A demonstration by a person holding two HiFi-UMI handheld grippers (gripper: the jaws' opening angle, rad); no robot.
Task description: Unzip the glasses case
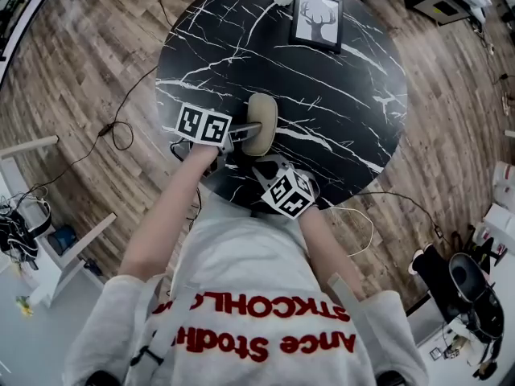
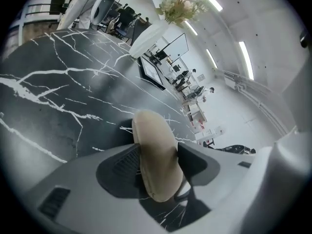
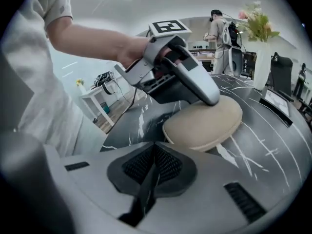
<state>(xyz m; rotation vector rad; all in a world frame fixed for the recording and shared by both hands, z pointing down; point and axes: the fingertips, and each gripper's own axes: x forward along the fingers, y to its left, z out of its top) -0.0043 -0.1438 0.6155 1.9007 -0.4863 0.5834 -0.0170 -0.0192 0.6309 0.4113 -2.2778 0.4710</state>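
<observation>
Left gripper point(image 1: 249, 129) comes in from the left and it's clamped on the glasses case point(image 1: 261, 123), one jaw on each side of the beige shell, pads pressing it. The case sits near the front edge of the round black marble bench point(image 1: 338, 95), long axis running away from the person.

Right gripper point(image 1: 259, 166) is closed, jaws pressed together. Its own view shows only a thin dark seam between the pads point(image 3: 168, 165); whether a zip pull is pinched in there, I can't tell. It sits at the near end of the case, and the case lies just ahead of the jaws and a touch to the right.

Writing: red lettering runs across the person's white shirt point(image 1: 257, 328), upside down from the head view and not cleanly readable. Each gripper cube carries black-and-white square markers point(image 1: 203, 125).

Around it: a framed deer picture point(image 1: 316, 20) stands at the far side of the bench, well apart from the case, with a white vase point(image 2: 151, 35) of flowers point(image 2: 181, 4) next to it. Cables point(image 1: 121, 127) trail over the wooden floor point(image 1: 72, 79). Another person point(image 3: 222, 30) stands in the background.
</observation>
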